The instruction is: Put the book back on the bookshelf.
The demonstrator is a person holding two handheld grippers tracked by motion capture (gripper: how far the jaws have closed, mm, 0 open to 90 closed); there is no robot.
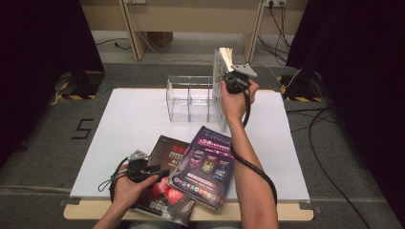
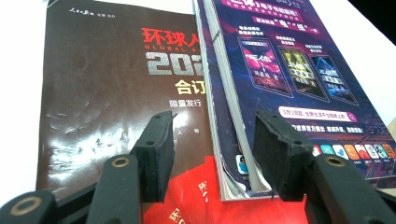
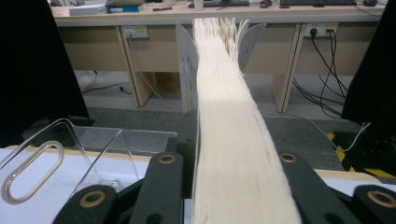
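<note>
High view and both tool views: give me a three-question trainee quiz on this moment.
1. True or false: the right tool holds a magazine upright beside the clear organizer.
2. How many magazines lie flat near the left tool?
3. The left tool's jaws are: A) clamped on a magazine, B) open over the purple magazine and the dark magazine.

Key: 1 true; 2 two; 3 B.

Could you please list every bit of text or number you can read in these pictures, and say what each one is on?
"GLOBAL P" and "202", cut off by the overlap: dark brown magazine, left gripper view.
"环球人", "合订", "限量发行": same cover.
"5": black mark on the grey floor, high view.
Purple magazine: headline and captions too small or blurred to read.
Book between the right jaws: page edges, nothing readable.
</note>
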